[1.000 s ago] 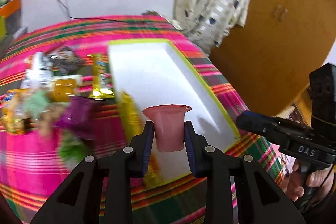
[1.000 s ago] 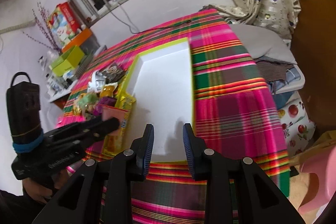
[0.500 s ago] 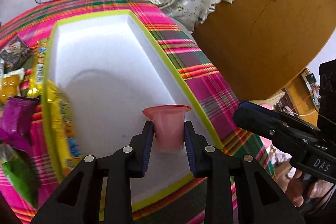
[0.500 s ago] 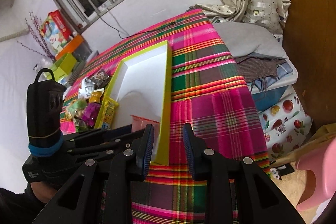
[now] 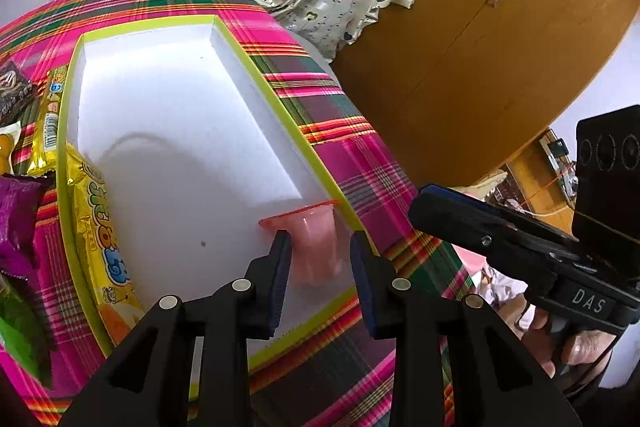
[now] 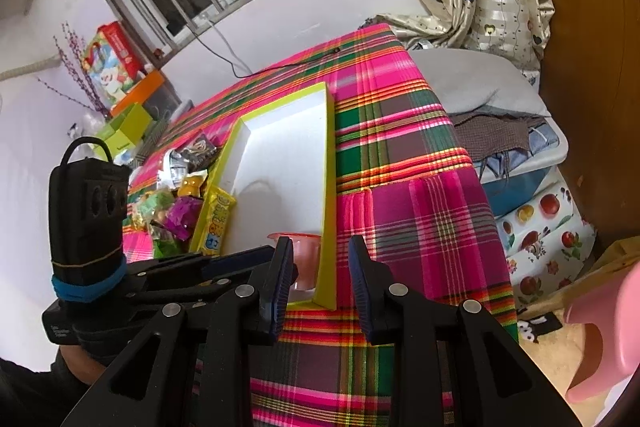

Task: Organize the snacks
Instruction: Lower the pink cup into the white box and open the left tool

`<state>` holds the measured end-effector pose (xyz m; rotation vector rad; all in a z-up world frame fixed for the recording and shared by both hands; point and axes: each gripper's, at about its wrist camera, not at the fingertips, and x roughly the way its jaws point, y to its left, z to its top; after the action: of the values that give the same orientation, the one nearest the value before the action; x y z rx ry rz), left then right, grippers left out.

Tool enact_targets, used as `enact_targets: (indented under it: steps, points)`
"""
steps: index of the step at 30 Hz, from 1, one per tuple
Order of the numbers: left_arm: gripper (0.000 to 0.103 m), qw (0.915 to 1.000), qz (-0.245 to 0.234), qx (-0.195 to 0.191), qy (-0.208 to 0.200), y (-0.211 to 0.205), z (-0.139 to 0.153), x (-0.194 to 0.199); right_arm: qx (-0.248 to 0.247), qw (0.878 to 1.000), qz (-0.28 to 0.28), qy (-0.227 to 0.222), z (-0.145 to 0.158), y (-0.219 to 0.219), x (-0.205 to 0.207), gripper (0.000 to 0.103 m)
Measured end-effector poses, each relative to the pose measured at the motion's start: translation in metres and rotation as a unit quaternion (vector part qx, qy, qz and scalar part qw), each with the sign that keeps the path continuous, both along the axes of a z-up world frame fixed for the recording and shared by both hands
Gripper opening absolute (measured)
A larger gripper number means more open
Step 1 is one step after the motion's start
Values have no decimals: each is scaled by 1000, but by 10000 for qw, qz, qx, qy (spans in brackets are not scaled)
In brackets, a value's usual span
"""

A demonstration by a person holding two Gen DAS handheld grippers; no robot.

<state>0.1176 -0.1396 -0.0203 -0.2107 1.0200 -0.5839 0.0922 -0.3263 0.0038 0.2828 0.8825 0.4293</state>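
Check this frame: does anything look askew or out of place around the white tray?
One thing: a yellow snack packet lies propped over the tray's left rim, half in and half out. The pink jelly cup stands upright in the tray's near right corner between the left gripper's fingers. Nothing looks spilled or damaged.

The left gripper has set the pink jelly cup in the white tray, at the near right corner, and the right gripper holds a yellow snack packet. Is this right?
Not quite. In the right wrist view the right gripper is open and holds nothing. The left gripper does have the pink jelly cup at the near right corner of the white tray.
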Motion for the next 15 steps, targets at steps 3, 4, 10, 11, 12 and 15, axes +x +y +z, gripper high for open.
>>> enact_targets:
  steps: [3,4,10,11,12,15]
  points:
    - [32,9999,24,86,-79,0,2,-4,-40,10000,-8,-38,3,2,-3,26]
    - [32,9998,42,135,-146,1,4,-7,-53,10000,6,-62,5,4,-5,26]
    - [32,9968,350,422,-574,15,21,-26,-170,9997,119,-156,11,18,-10,27]
    - [32,9957,452,494,-647,20,25,-29,-196,9995,160,-181,13,21,-11,27]
    - [32,9937,585,605,-742,25,29,-32,-219,9993,201,-206,14,25,-12,29]
    - [32,9890,888,744,-916,41,36,-41,-274,9986,367,-248,16,38,-14,36]
